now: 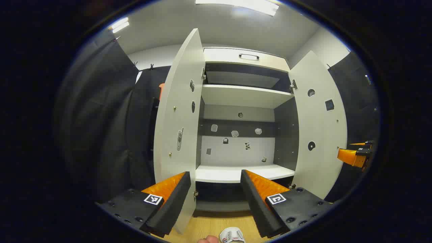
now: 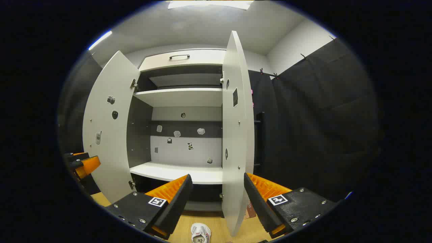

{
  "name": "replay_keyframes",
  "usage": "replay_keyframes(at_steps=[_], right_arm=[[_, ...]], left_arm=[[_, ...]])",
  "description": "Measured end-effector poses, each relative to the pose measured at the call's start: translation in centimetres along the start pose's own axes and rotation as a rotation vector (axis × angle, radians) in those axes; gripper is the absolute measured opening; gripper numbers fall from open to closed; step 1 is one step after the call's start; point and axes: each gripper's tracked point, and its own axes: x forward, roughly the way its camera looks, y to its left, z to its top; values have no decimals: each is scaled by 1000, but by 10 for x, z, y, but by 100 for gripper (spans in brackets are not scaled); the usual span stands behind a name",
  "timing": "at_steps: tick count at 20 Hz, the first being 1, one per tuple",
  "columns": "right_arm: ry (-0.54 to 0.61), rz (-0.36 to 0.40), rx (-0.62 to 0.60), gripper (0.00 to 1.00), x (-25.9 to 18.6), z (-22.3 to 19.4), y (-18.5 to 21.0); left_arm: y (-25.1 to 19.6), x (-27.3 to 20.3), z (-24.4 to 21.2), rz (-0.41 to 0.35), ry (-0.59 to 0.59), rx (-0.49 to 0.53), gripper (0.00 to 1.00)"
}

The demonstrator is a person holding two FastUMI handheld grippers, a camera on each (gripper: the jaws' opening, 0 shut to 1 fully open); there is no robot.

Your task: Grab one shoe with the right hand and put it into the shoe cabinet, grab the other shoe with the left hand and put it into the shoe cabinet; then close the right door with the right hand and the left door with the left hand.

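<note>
The white shoe cabinet [image 1: 243, 98] stands straight ahead with its left door [image 1: 179, 118] and right door [image 1: 320, 125] swung wide. A white shoe [image 1: 231, 235] lies on the wooden floor just below my left gripper [image 1: 214, 172], which is open and holds nothing. In the right gripper view, a white shoe [image 2: 200, 233] lies on the floor under my right gripper [image 2: 217, 175], also open with nothing in it. The right door [image 2: 236, 128] stands edge-on just ahead of the right gripper. The cabinet's lower shelf [image 2: 175, 172] faces both grippers.
Black cloth walls flank the cabinet on both sides. My right gripper [image 1: 354, 156] shows past the right door at the edge of the left gripper view; my left gripper [image 2: 84, 164] shows beside the left door [image 2: 108, 128]. A small pinkish thing [image 1: 207, 239] lies beside the shoe.
</note>
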Motion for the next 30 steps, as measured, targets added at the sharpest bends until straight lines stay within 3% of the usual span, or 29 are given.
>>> replay_keyframes(at_steps=[8, 17, 18, 19, 25, 30], right_arm=[[-33, 9, -36, 91, -4, 11, 7], [-28, 53, -33, 94, 2, 4, 27], [-30, 61, -32, 91, 3, 3, 32], [-27, 69, -31, 94, 5, 0, 36], [34, 102, -57, 94, 19, -45, 54], [172, 149, -98, 94, 24, -134, 69]], left_arm=[[-5, -1, 2, 0, -6, -6, 96], [-3, -4, 0, 6, -2, -6, 96], [-2, -3, 1, 9, -4, -6, 96], [0, -3, 0, 11, -4, -7, 96], [7, -5, -3, 25, 2, -13, 96], [14, -8, -8, 39, 10, -19, 96]])
